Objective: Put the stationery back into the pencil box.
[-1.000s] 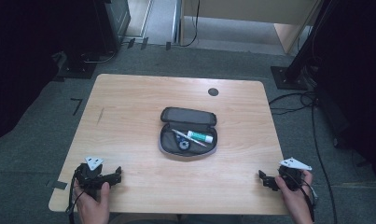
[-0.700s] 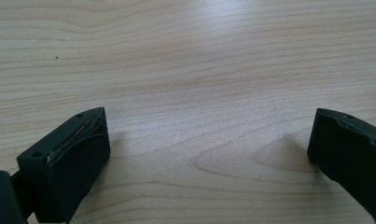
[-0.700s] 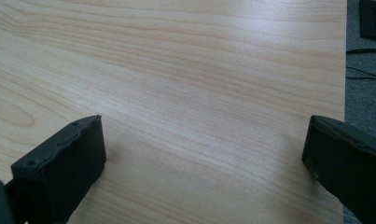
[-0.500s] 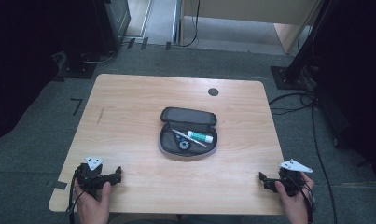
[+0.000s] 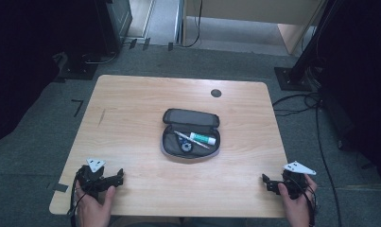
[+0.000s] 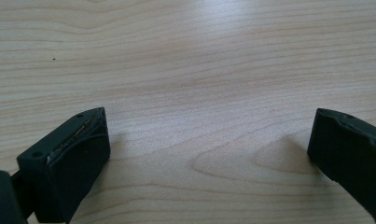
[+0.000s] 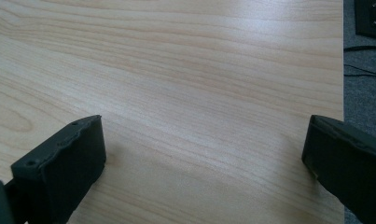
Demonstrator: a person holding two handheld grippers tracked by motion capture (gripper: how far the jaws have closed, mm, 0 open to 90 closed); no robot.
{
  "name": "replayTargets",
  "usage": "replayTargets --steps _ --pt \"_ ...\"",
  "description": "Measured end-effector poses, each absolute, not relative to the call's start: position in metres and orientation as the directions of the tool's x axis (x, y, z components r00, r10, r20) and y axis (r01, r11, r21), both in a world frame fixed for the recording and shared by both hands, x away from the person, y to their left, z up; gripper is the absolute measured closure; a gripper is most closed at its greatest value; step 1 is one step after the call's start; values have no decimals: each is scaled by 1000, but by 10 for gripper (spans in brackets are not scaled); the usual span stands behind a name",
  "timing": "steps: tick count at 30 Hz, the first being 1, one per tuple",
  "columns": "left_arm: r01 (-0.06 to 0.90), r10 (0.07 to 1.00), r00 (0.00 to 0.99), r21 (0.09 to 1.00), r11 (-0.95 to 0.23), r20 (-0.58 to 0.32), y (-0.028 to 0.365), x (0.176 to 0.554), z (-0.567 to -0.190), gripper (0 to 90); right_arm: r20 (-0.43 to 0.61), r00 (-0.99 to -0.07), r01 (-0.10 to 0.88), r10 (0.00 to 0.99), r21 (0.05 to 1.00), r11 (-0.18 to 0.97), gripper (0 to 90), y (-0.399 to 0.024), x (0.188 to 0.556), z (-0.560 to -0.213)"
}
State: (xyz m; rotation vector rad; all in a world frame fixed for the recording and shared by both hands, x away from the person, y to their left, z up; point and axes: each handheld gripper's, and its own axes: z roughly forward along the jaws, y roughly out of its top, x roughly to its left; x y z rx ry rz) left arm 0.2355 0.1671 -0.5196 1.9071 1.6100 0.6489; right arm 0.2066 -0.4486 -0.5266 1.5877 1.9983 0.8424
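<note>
An open dark grey pencil case (image 5: 190, 133) lies at the middle of the wooden table (image 5: 131, 109). Inside it are a white and green tube (image 5: 203, 138), a pen and a small round item. My left gripper (image 5: 116, 178) rests at the table's near left corner, held by a hand; it is open, with bare wood between its jaws (image 6: 209, 135). At the near right corner a hand holds my right gripper (image 5: 267, 182), also open over bare wood (image 7: 204, 135). Both grippers are far from the case.
A small dark round grommet (image 5: 216, 93) sits near the table's far edge. Grey carpet surrounds the table, with cables (image 5: 316, 123) on the floor at the right and dark stands (image 5: 79, 66) behind. The table's right edge (image 7: 342, 70) lies close to my right gripper.
My right gripper has drifted slightly toward the near edge of the table. The left gripper and the case have not moved.
</note>
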Motion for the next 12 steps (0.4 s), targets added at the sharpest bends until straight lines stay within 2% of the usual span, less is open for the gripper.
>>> replayTargets --steps 12 --pt "718 987 163 684 -126 10 167 235 -520 0 22 -239 695 971 702 155 0 -449 207 -527"
